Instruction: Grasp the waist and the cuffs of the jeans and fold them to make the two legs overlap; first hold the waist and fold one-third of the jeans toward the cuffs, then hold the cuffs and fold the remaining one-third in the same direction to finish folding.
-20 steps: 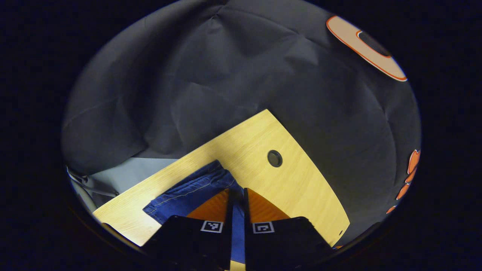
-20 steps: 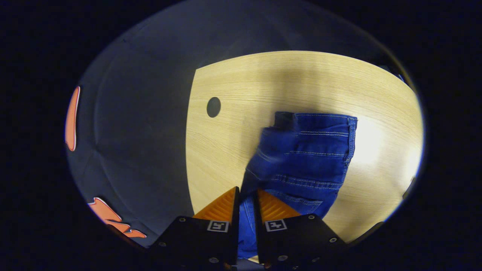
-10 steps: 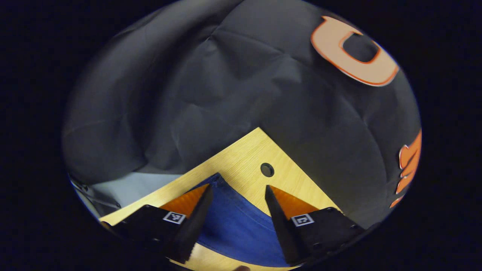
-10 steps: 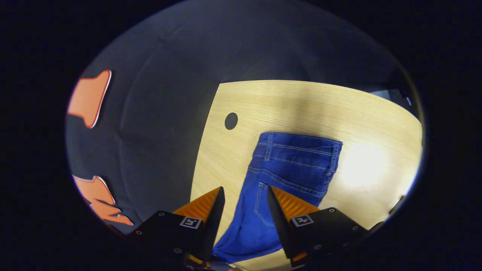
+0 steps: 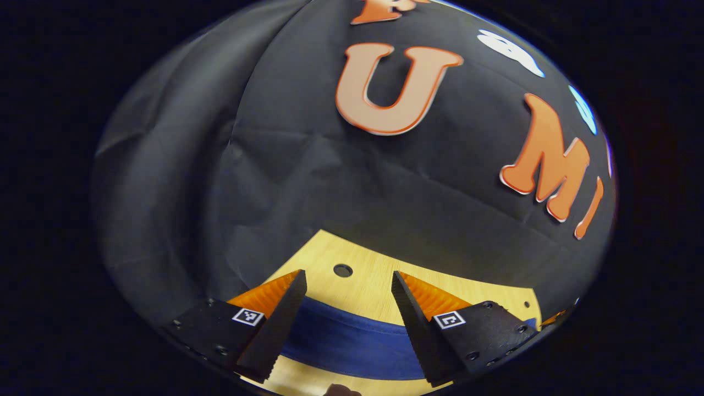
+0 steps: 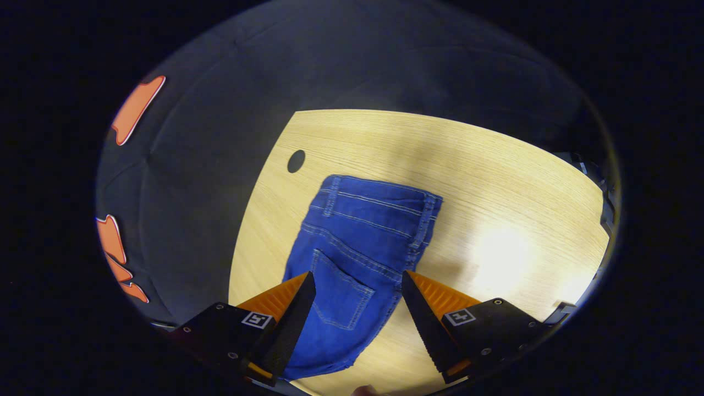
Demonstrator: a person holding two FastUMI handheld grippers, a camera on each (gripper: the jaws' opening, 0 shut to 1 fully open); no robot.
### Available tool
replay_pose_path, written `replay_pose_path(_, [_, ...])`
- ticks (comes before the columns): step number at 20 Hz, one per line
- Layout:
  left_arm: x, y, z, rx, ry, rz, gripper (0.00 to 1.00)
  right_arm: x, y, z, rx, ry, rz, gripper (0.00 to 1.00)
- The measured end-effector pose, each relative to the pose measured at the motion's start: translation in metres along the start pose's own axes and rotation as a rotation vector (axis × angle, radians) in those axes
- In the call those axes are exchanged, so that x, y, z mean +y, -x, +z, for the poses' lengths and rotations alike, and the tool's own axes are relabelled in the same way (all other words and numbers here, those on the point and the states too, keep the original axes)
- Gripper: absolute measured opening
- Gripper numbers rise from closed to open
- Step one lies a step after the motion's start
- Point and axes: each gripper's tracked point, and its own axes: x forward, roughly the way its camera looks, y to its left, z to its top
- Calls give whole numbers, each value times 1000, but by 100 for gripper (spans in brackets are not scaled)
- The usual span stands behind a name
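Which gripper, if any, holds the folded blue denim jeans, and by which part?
Neither. Both grippers' jaws stand open above the folded blue denim jeans, which lie flat on the light wooden table.

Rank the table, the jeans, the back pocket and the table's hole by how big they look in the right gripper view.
1. Table
2. Jeans
3. Back pocket
4. Hole

The pocket lies nearer the camera than the hole, but the gap in apparent size is plain.

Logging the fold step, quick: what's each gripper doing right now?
Left gripper: open, holding nothing, above the jeans.
Right gripper: open, holding nothing, above the folded jeans on the table.
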Motion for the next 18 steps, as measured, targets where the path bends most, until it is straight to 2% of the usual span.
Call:
replay_pose_path(2, [-20, 25, 21, -91, -81, -20, 96, -7, -7, -4, 4, 1, -9, 98])
replay_pose_path(3, [-27, 36, 28, -131, -131, -21, 92, -11, -9, -4, 5, 8, -24, 98])
replay_pose_path(4, [-35, 45, 34, -160, -170, -20, 98, -14, -12, -3, -5, 24, -34, 98])
replay_pose_path(6, [-52, 64, 46, -187, -221, -28, 97, -14, -17, 3, -38, 49, -37, 98])
replay_pose_path(9, [-73, 91, 62, -247, -220, -61, 97, -20, -27, 12, -86, 82, -69, 98])
replay_pose_path(12, [-90, 116, 64, -253, -213, -91, 97, -24, -35, 11, -84, 103, -89, 98])
replay_pose_path(15, [-93, 129, 73, -290, -288, -52, 97, -20, -43, 16, -133, 142, -93, 97])
replay_pose_path(18, [-105, 134, 79, -297, -311, -69, 97, -25, -41, 18, -187, 198, -116, 93])
